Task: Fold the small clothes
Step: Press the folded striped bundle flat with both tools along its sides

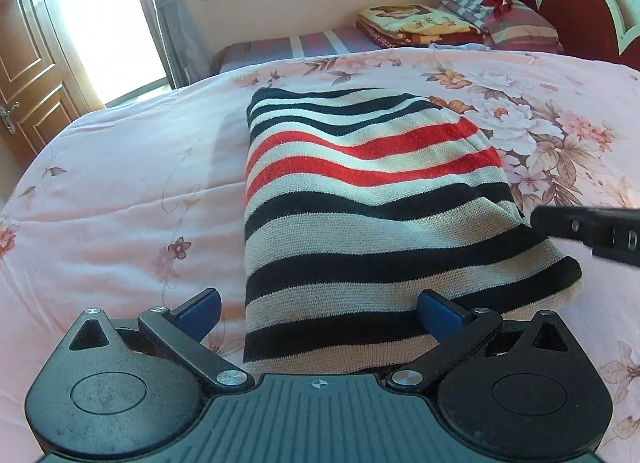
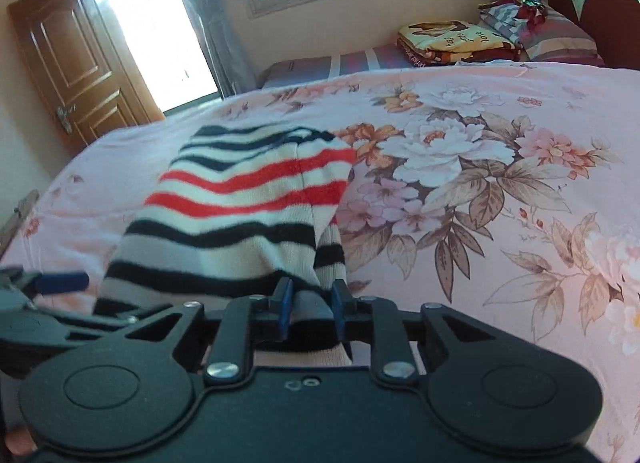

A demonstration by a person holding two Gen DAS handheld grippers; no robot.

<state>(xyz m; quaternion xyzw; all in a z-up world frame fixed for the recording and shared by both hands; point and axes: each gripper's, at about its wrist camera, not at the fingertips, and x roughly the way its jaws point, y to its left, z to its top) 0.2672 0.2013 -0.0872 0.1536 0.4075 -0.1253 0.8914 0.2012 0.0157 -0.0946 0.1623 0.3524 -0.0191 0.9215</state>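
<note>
Left wrist view showed a striped sweater (image 1: 360,199) lying on a pink flowered bedspread (image 1: 120,191), already folded into a long, narrow shape. The left gripper (image 1: 319,309) hung spread wide over its near end, grasping nothing. The right gripper (image 2: 308,311) was pinched on the sweater's near right edge. By my reckoning, one more fold remained.

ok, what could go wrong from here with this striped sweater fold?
1. The right gripper pinches only the near edge of the striped sweater; the bulky knit may slip out when lifted.
2. The left gripper is open astride the sweater's near left edge, so a one-sided pull could skew the fold.
</note>
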